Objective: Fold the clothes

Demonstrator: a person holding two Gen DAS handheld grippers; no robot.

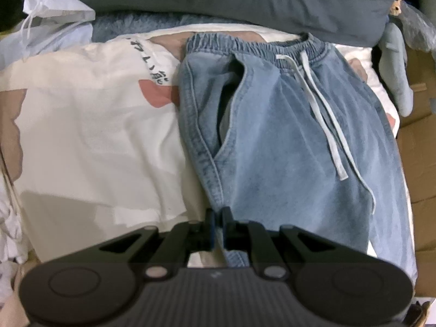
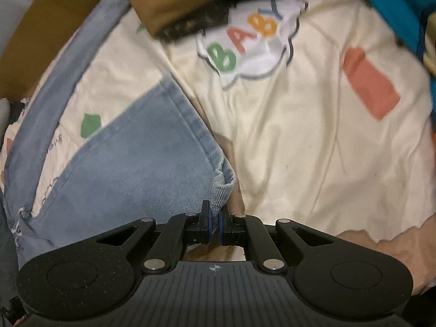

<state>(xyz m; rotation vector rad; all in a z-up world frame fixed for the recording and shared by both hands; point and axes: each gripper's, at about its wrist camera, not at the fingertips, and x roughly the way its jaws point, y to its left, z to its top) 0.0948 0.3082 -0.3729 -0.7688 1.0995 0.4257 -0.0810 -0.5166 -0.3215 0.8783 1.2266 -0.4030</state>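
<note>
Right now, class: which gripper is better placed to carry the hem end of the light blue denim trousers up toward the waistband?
The right gripper: it pinches the light blue denim trousers at the hem corner. The left gripper grips their side seam.

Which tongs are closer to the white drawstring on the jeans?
Left. The left tongs grip the jeans' side seam, with the white drawstring in view just ahead. The right tongs hold a hemmed leg end; no drawstring shows there.
</note>
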